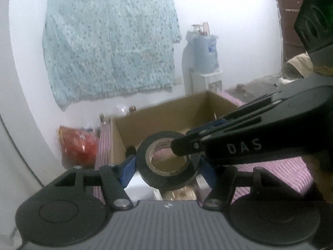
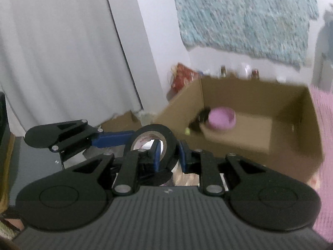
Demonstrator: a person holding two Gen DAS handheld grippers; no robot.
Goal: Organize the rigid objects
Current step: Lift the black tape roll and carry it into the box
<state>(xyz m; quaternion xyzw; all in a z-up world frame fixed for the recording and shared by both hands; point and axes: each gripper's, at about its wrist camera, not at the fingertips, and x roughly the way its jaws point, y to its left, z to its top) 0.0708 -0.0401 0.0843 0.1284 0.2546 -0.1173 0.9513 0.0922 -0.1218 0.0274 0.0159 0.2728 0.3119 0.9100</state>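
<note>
Short of the cardboard box [image 2: 245,125], your left tongs [image 1: 166,162] clamp the tape roll [image 1: 166,162] across its width while your right tongs [image 2: 168,154], nearly shut, pinch its wall; uneven lifting could twist it loose.

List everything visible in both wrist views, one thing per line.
Roll of black tape with a pale cardboard core: one, black, held by both grippers in front of the box.
Open brown cardboard box: one, brown, on the pink striped cloth.
Pink plastic bowl: one, pink, inside the box.
Pink striped cloth: one, pink, under the box.
Pale blue patterned fabric: one, blue, hung on the wall.
Red bag: one, red, left of the box.
Left gripper: one, black and blue, clamping the roll's outer sides.
Right gripper: one, black and blue, pinching the roll's wall.
</note>
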